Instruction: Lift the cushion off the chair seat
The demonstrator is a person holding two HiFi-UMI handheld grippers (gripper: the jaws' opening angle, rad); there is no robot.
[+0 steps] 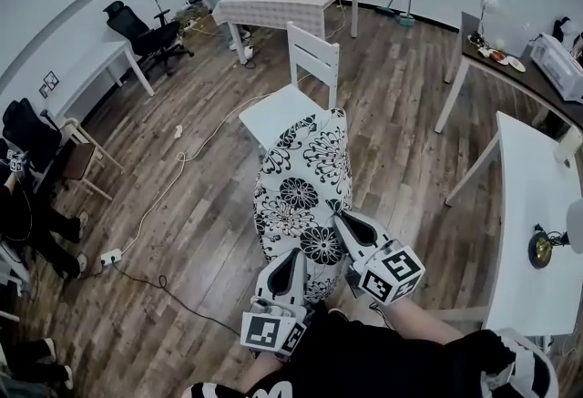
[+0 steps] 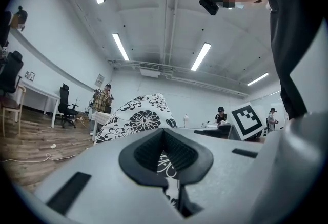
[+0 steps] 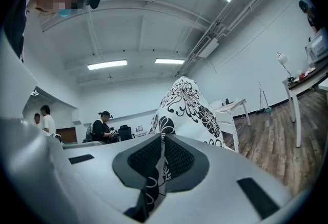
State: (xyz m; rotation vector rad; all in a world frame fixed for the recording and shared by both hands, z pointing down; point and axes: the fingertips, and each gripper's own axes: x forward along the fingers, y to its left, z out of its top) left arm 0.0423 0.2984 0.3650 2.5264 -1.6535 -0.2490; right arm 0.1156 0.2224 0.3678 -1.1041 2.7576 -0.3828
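The left hand-held gripper point(image 1: 290, 261) and the right hand-held gripper point(image 1: 352, 225) are each pinching the near edge of the black-and-white floral fabric cushion point(image 1: 304, 191), jaws closed on the cloth. The cushion is hanging in the air above the brown wood-plank floor point(image 1: 209, 205), its far end overlapping the white wooden chair point(image 1: 284, 109) in the head view.

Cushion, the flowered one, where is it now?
The cushion hangs mid head view, in front of the white chair, its near edge held by the left gripper and right gripper.
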